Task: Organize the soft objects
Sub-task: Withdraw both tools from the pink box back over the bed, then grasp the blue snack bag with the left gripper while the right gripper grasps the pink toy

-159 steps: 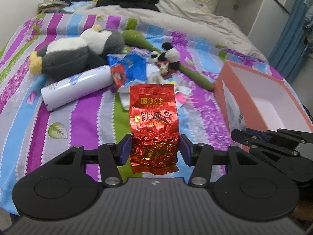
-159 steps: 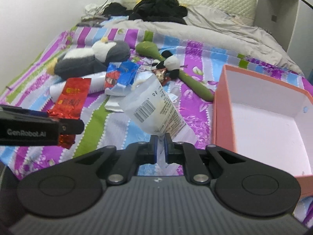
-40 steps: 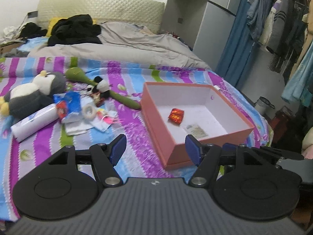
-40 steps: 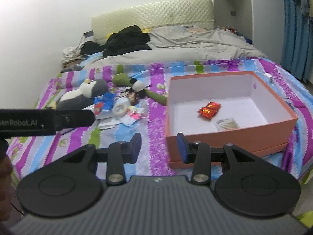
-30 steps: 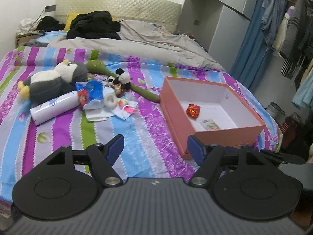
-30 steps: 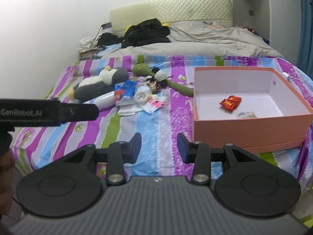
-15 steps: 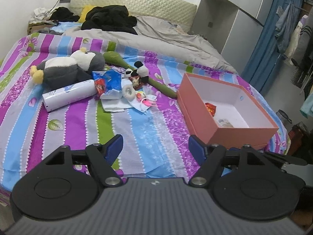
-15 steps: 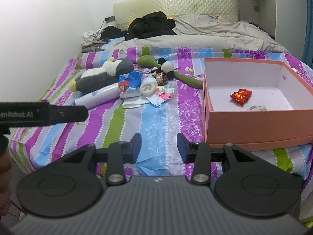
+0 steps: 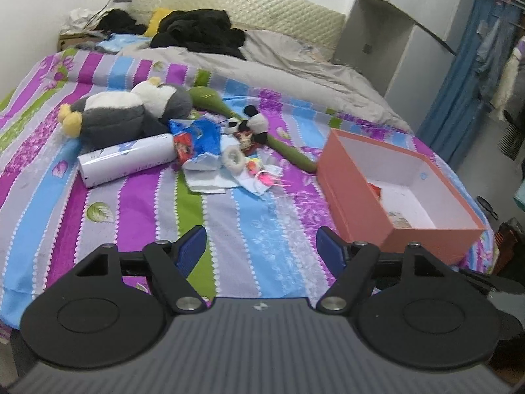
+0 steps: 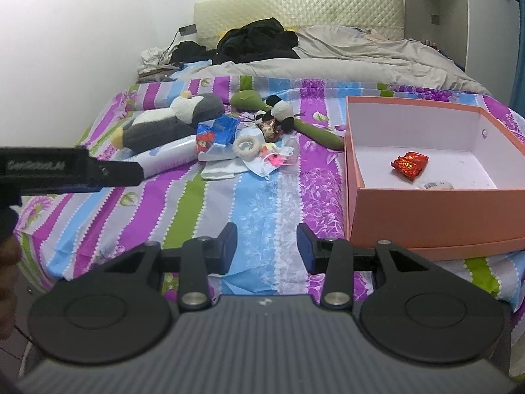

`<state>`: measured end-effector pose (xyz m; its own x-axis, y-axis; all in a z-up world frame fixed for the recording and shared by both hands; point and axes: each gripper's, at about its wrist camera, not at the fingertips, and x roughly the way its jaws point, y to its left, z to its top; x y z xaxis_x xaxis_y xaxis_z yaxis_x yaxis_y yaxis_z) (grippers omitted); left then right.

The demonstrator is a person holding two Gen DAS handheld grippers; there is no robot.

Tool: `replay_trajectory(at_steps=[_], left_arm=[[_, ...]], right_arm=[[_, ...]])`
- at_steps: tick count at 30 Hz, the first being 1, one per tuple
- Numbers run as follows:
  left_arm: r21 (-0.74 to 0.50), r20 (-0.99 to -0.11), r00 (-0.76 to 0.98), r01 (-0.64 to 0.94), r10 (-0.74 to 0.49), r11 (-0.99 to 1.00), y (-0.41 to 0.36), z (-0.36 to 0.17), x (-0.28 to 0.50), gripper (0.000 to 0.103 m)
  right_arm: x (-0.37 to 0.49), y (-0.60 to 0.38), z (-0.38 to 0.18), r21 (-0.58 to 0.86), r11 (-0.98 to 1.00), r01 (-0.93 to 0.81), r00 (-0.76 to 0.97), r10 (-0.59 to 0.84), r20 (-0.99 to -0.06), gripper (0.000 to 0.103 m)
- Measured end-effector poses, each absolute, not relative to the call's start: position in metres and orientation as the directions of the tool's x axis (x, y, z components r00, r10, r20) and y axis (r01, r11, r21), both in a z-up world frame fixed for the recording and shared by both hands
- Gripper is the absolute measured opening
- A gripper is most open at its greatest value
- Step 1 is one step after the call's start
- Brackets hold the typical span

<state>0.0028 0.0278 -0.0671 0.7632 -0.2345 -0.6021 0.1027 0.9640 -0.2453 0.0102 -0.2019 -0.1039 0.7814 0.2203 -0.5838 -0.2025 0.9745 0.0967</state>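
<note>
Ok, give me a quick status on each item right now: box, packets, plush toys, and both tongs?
Left tongs: open, empty.
Right tongs: open, empty.
Orange cardboard box: lidless, upright on the bed.
Red foil packet: lying inside the box.
Small clear packet: lying inside the box.
Grey-and-white penguin plush: on its side, outside the box.
White cylinder tube: lying flat on the bedspread.
Panda on green stem plush: lying outside the box.

Two plush toys (one box)
</note>
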Motion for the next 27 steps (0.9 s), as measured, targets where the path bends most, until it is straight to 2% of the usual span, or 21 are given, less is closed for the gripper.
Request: replay_trajectory(at_steps=[9, 27], left_arm=[[-0.217, -0.619, 0.772, 0.012, -0.147, 0.976, 0.046, -0.094, 0.053, 0.078], [-0.280, -0.623, 0.769, -0.046, -0.145, 0.959, 0.080, -0.168, 0.190, 0.077]], right_arm=[[0.060, -0.187, -0.123, 0.110, 0.962, -0.251, 0.758, 0.266, -0.595, 0.043], [0.191, -0.161, -0.174, 0.070, 0.969, -0.235, 0.752, 0.227, -0.618, 0.043]])
